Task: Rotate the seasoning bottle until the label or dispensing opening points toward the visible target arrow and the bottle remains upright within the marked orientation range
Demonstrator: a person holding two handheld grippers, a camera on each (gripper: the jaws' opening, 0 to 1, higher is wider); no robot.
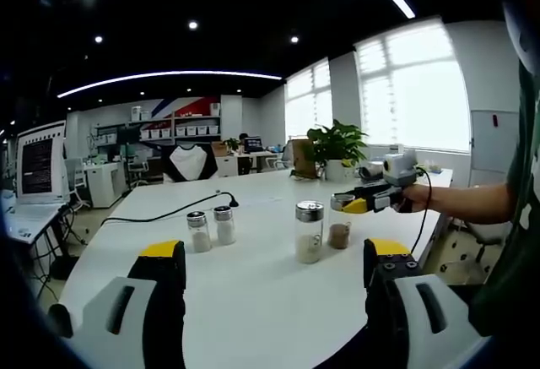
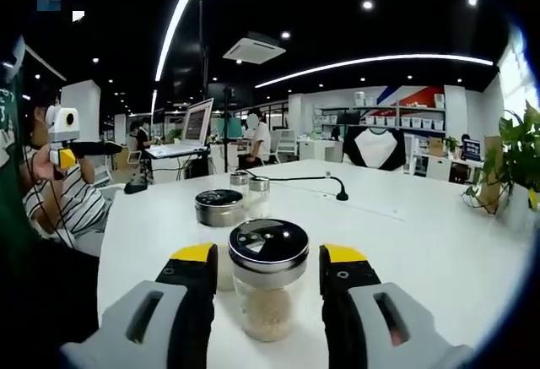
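Looking along the left gripper view:
Left gripper [image 1: 274, 272]: jaws stood wide apart, released, nothing between them, low over the white counter [image 1: 253, 301].
Seasoning bottle [image 1: 341, 222]: stood upright near the counter's far right edge, long axis vertical, brown powder inside; which way its opening faced I could not tell.
Right gripper [image 1: 348, 203]: came in from the right, held by a hand [image 1: 419, 197], its yellow-tipped jaws at the bottle's lid.
Neighbour: a taller silver-lidded jar [image 1: 309, 231] stood just beside the bottle; two small shakers [image 1: 211, 228] stood together further left.

Right gripper view:
Right gripper [image 2: 268, 276]: jaws flanked the seasoning bottle [image 2: 267, 278] on both sides, apparently just short of touching the glass.
Bottle top: dark round lid faced up, body upright.
Behind: the silver-lidded jar [image 2: 219, 208], then the two shakers [image 2: 251, 186].
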